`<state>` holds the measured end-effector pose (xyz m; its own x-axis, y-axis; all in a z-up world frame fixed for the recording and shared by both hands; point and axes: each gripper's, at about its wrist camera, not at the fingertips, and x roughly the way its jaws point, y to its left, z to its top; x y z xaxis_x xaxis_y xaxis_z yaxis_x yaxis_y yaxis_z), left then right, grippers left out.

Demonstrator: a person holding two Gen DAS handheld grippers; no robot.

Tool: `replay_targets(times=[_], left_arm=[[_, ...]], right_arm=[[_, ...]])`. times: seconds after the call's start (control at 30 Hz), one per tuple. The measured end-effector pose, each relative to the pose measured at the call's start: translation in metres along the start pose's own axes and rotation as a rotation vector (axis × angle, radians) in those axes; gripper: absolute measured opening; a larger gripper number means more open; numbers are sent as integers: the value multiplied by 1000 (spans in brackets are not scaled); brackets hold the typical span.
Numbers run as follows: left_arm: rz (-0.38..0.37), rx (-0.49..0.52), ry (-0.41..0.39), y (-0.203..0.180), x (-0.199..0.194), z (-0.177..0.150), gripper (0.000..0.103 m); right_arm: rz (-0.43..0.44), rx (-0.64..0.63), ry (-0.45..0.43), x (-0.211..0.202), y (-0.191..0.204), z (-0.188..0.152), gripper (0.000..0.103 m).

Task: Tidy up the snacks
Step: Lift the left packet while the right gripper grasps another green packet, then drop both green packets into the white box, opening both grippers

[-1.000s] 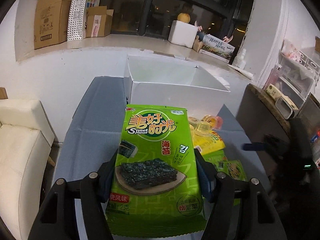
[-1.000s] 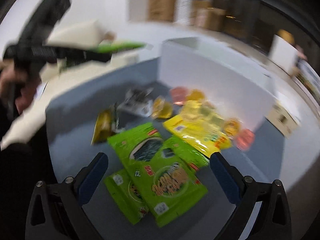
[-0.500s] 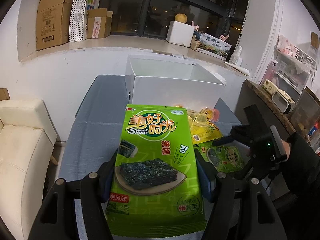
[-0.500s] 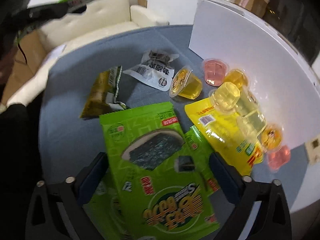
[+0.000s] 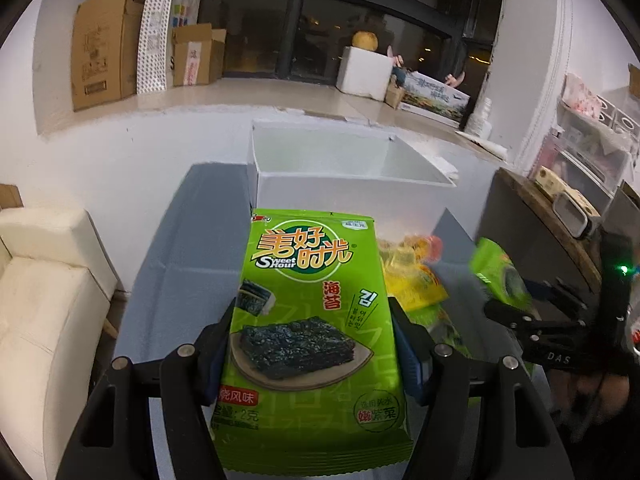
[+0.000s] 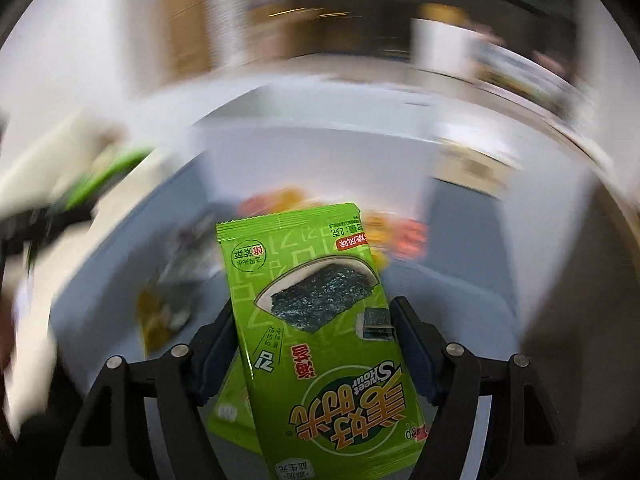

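Left wrist view: the left gripper (image 5: 312,344) clamps a green seaweed packet (image 5: 310,320) at frame centre, below the white box (image 5: 344,190). Right wrist view: the right gripper (image 6: 316,344), jaws just closing, grips a second seaweed packet (image 6: 320,320) at lower centre.

A seaweed packet (image 5: 308,320) sits between the left claw's (image 5: 312,352) pads, above the surface (image 5: 192,272). Behind it on the surface stands an open box (image 5: 344,176), with a snack pile (image 5: 412,276) to the packet's right. Further right, the right claw (image 6: 316,352) holds a second seaweed packet (image 6: 320,320) above the surface.
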<state>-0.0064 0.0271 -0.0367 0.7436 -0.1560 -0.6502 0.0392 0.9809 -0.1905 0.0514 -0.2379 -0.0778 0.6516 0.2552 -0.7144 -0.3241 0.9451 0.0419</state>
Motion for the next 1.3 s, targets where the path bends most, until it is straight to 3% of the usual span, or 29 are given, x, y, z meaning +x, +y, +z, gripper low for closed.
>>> replay_targets(times=[0.1, 0.23, 0.43, 0.6, 0.73, 0.8, 0.87, 0.93, 0.97, 1.07, 1.3], left_arm=[[-16, 1, -11, -2, 2, 6, 72], [-23, -15, -40, 0, 6, 21, 72], [-33, -18, -75, -2, 32, 67, 72], [-43, -22, -70, -3, 76, 128, 72], [1, -25, -41, -5, 117, 171, 73], [-32, -14, -3, -7, 136, 187, 77], [-12, 24, 14, -11, 147, 194, 103], [24, 50, -2, -12, 151, 197, 103], [18, 47, 0, -10, 152, 196, 103], [-3, 25, 10, -2, 151, 191, 103], [-20, 13, -6, -2, 133, 179, 103]], right_arm=[[11, 122, -15, -2, -10, 0, 78], [-14, 135, -55, -5, -8, 21, 78], [-6, 134, -118, 0, -8, 91, 78], [19, 173, -114, 43, -10, 162, 78], [20, 173, -53, 92, -14, 206, 79], [29, 194, -13, 109, -18, 216, 87], [-33, 175, -17, 117, -20, 225, 93], [-97, 167, -62, 114, -24, 230, 98], [-94, 178, -79, 111, -28, 230, 103], [-22, 188, -90, 101, -34, 229, 103], [-1, 77, -111, 70, -17, 214, 103]])
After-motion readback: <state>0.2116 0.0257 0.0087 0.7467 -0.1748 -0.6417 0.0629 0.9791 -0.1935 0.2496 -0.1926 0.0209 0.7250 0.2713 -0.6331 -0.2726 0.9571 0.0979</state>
